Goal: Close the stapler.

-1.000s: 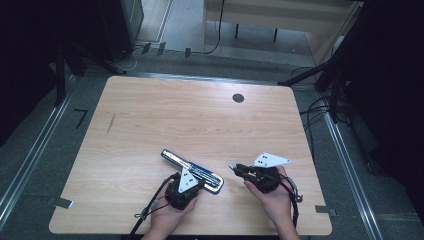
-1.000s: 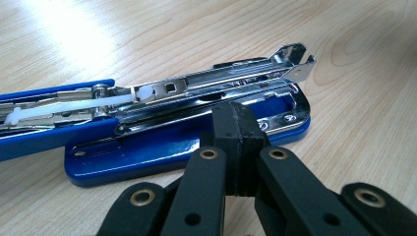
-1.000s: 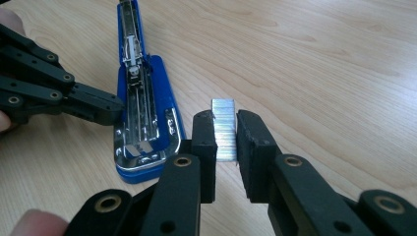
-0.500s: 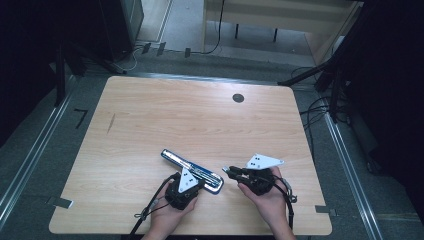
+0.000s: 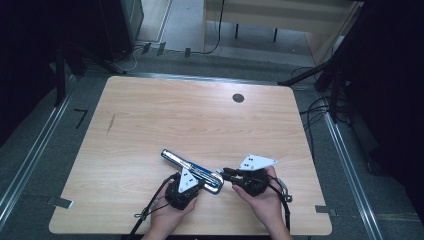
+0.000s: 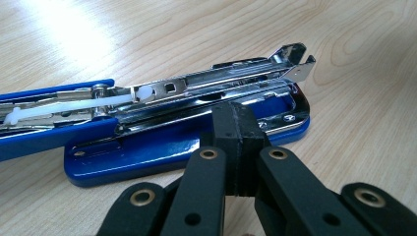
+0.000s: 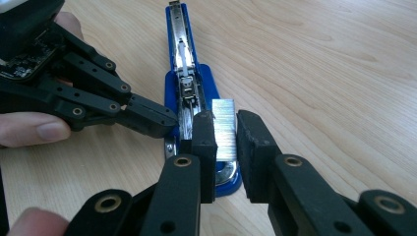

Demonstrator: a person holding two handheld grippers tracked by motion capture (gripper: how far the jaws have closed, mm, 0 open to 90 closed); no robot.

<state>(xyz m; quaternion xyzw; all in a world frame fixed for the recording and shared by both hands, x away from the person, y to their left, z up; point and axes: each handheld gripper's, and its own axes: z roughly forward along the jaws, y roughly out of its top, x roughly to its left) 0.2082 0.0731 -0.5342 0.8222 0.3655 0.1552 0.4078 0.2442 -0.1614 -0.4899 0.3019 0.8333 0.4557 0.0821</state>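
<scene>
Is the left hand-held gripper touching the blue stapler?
Touching. The left gripper view shows the left hand-held gripper, jaws shut, pressing its tip on the open stapler's blue base, with no gap visible between them.

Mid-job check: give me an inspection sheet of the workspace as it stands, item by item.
Surface: wooden table, bare wood with a dark round grommet near the far edge.
Job's things: blue stapler lying open, metal magazine exposed; staple strip above its front end.
Clutter: nothing seen.
Grippers: left gripper shut, tip pressing on the stapler base; right gripper holds the staple strip between its fingers.
Cables: one cable trails from the left gripper off the near edge; more lie on the floor at the right.
Surroundings: dark floor, metal rails beside the table, wooden furniture beyond.
</scene>
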